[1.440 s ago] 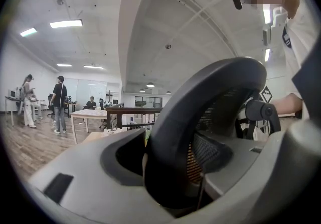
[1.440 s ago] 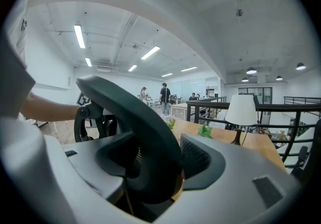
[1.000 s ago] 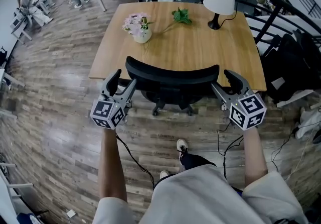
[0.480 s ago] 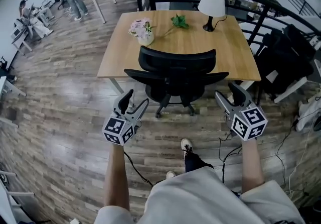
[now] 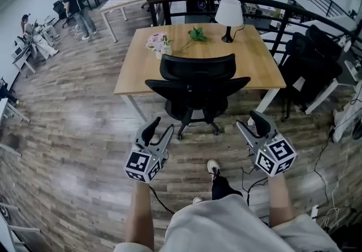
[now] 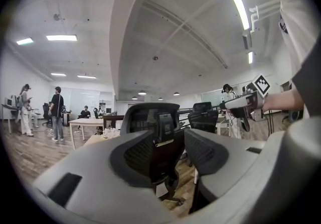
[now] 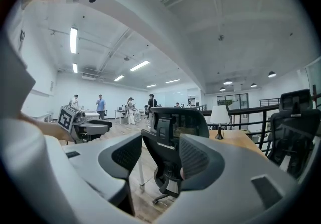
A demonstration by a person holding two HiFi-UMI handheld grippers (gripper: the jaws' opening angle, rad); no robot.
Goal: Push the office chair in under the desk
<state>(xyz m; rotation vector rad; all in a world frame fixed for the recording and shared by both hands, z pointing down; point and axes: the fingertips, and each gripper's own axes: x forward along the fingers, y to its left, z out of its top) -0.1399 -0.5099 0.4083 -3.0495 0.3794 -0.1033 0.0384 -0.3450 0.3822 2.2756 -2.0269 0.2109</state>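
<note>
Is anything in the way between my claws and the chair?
Nothing visible. Only bare floor lies between the left claw, the right claw and the chair. Both claws are closing, with nothing between them.

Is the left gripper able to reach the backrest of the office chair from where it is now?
Likely not without a step forward: the left gripper, its empty jaws closing, hangs apart from the office chair. Only wood floor lies between, so nothing blocks it.
</note>
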